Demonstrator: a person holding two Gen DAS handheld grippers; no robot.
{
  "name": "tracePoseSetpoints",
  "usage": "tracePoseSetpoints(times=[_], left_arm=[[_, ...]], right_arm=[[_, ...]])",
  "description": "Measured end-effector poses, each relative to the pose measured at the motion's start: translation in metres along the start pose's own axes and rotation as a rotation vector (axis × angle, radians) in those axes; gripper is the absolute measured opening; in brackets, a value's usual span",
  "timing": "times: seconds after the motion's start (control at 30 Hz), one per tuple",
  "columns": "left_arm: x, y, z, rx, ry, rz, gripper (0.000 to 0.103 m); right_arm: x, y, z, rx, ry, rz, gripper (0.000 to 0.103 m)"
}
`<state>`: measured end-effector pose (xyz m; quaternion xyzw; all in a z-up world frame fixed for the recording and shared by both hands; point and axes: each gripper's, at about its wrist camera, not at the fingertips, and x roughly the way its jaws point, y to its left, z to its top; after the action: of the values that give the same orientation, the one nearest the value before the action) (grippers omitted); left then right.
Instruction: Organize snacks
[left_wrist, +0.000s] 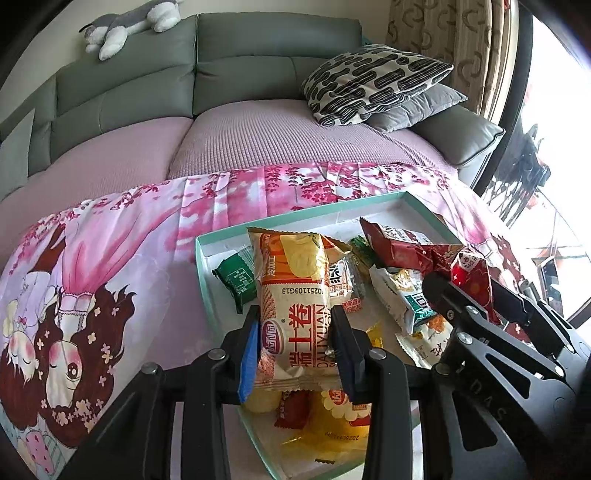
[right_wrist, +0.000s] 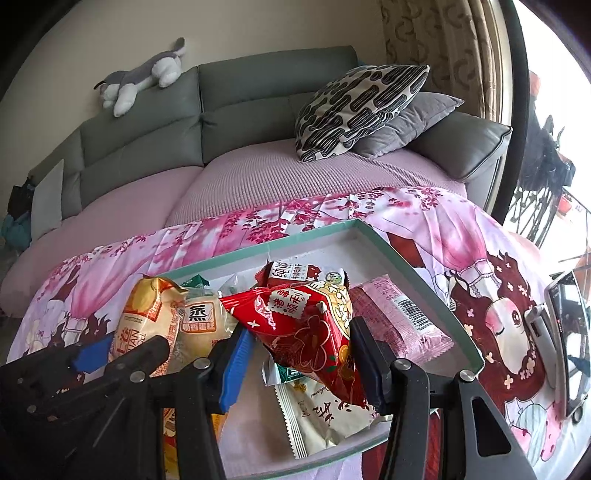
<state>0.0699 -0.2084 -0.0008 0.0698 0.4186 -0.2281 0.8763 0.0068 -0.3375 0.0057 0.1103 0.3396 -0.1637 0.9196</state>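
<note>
Snack packets lie in a tray on a cloth, a sofa behind.

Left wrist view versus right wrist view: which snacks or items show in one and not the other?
Only the left wrist view shows the dark green packet in the tray's far-left corner. Only the right wrist view shows the pink barcoded packet and the phone on the cloth. Both show the teal-rimmed tray, the left gripper shut on the Swiss roll pack, and the right gripper shut on the red packet.
</note>
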Motion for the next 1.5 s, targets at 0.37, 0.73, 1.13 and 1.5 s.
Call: tracePoseSetpoints(times=[0.37, 0.73, 1.13, 1.5], left_arm=[[-0.02, 0.009, 0.004, 0.001, -0.024, -0.013, 0.066], [-0.037, 0.034, 0.005, -0.08, -0.058, 0.065, 0.075], [-0.04, 0.081, -0.013, -0.228, -0.064, 0.197, 0.1], [-0.05, 0.09, -0.039, -0.24, -0.048, 0.232, 0.1]], right_arm=[[0.002, -0.001, 0.0, 0.01, 0.024, 0.015, 0.059], [0.005, 0.0, -0.003, 0.016, 0.057, 0.009, 0.077], [-0.002, 0.004, -0.006, 0.014, 0.046, 0.017, 0.103], [-0.027, 0.014, -0.017, -0.003, 0.019, 0.033, 0.103]])
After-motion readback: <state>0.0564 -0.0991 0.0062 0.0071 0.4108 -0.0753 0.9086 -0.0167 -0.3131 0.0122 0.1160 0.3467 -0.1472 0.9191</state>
